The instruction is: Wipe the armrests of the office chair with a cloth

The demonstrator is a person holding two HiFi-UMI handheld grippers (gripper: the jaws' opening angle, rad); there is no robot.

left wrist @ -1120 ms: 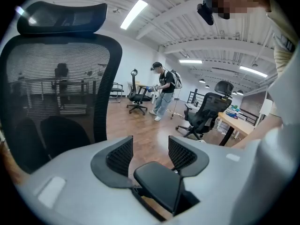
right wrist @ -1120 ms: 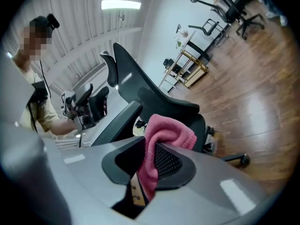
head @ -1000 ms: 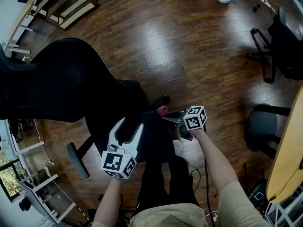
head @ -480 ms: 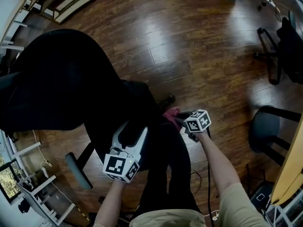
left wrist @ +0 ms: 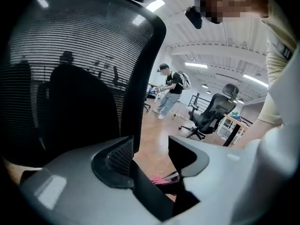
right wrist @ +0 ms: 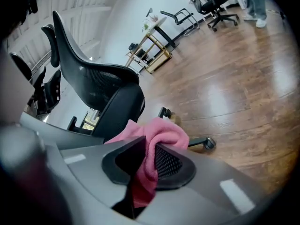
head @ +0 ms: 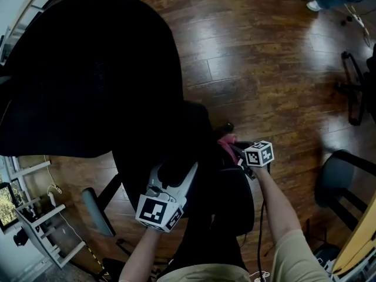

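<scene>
Wiping looks unstarted: the right gripper [right wrist: 147,162] clamps the pink cloth [right wrist: 161,134], the left gripper [left wrist: 151,156] gapes empty, and next the cloth must meet the office chair's [head: 88,69] seven-o'clock armrest [head: 97,212].

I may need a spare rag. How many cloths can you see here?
1: a pink cloth pinched in the right claw, near the chair. Others may lie hidden behind the chair.
</scene>
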